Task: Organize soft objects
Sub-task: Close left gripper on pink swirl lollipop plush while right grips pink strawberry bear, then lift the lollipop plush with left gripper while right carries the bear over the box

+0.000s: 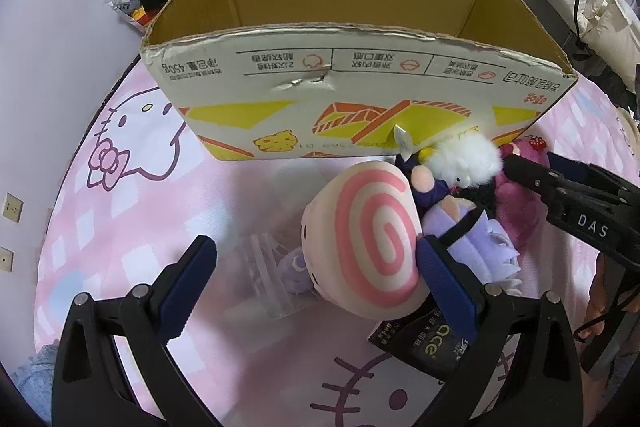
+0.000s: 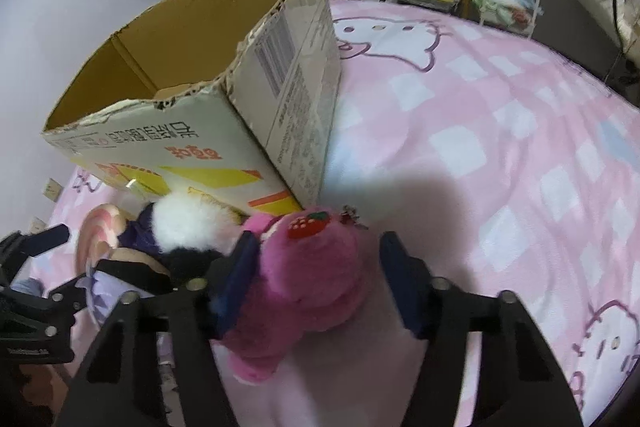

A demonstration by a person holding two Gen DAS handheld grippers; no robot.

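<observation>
Item: fuzzy magenta plush bear between our half-closed right tongs; left tongs apart, empty. We'd squeeze centrally before lifting into open cardboard box.

- My left claw points steeply down, its jaws spread wide, blue pads facing each other with nothing pressed between them.
- Its right-hand pad sits right at the edge of the pink spiral cushion; I can't tell if they touch.
- My right claw also tilts steeply down, straddling the magenta plush.
- Its left pad lies against the plush's side; the right pad stands apart from it, so there is no squeeze.
- From the left wrist view, the right claw reaches in from the right edge.
</observation>
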